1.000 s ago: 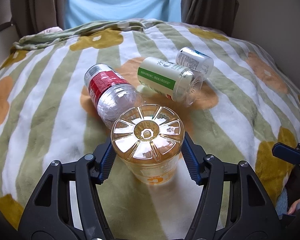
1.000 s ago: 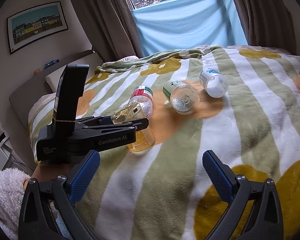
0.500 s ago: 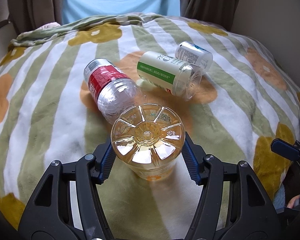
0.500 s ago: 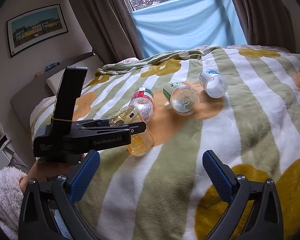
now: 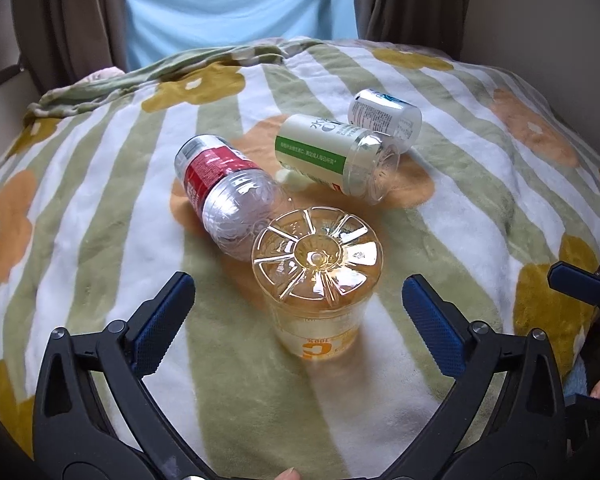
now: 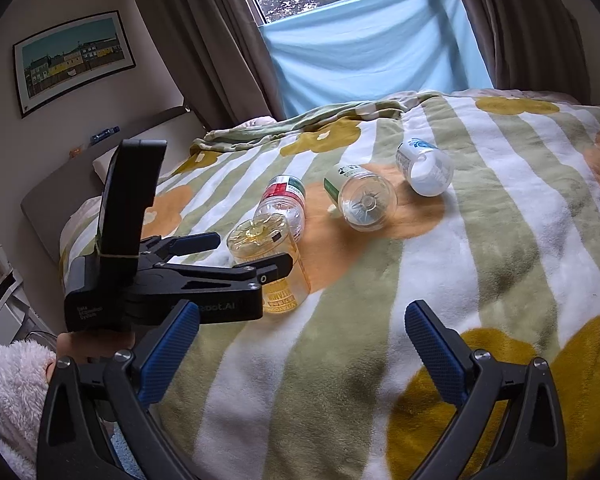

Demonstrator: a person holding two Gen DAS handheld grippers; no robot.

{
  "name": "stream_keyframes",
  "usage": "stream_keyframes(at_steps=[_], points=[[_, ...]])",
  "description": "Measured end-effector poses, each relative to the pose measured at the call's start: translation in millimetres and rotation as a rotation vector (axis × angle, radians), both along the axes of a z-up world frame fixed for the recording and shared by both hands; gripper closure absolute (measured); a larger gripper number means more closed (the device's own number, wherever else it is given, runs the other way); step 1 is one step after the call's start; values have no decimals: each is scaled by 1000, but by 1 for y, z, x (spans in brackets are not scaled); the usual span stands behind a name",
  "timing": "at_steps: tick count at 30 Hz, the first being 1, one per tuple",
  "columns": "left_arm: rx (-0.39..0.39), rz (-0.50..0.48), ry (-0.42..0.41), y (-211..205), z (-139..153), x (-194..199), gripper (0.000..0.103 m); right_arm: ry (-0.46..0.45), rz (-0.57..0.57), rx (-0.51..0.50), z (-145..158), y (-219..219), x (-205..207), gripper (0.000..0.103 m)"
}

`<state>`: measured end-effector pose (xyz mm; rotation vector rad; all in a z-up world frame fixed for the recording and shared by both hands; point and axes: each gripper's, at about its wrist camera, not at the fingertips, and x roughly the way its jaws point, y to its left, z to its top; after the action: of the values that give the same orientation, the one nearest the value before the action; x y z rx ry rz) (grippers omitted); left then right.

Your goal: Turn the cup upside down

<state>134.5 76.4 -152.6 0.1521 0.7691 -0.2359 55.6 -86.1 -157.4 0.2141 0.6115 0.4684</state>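
A clear yellow-tinted cup (image 5: 318, 280) cut from a bottle stands upside down on the striped blanket (image 5: 100, 208), its ribbed base facing up; it also shows in the right wrist view as the cup (image 6: 272, 256). My left gripper (image 5: 298, 316) is open, its blue pads (image 5: 162, 320) apart on either side of the cup without touching it. From the right wrist view the left gripper (image 6: 244, 252) flanks the cup. My right gripper (image 6: 300, 344) is open over bare blanket, nearer the bed's front edge.
Three more cut-bottle cups lie on their sides behind: a red-labelled one (image 5: 224, 188) touching the yellow cup, a green-and-white one (image 5: 332, 156), and a white one (image 5: 384, 116). A person's fleecy sleeve (image 6: 8, 392) is at lower left. Curtains and a window stand behind the bed.
My left gripper has opened and let go of the yellow cup, which now stands upside down on the blanket. The right gripper has stayed put.
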Motion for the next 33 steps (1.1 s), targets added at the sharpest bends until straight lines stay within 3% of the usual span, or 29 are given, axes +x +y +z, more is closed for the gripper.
stream_keyframes(at_steps=[4, 10, 19, 23, 27, 33], points=[[5, -6, -8, -1, 4, -1, 0, -8, -9, 0, 4, -3, -4, 0], [-50, 5, -34, 11, 26, -9, 0, -38, -20, -17, 25, -7, -11, 0], [-108, 46, -247, 63, 123, -56, 0, -230, -106, -96, 106, 8, -29, 0], [-114, 71, -334, 86, 155, -83, 0, -298, -212, -205, 139, 27, -37, 0], [-120, 112, -392, 105, 165, -109, 0, -333, -294, -252, 155, 40, -43, 0], [-154, 144, -407, 126, 159, -125, 0, -380, -371, -287, 157, 50, -51, 0]])
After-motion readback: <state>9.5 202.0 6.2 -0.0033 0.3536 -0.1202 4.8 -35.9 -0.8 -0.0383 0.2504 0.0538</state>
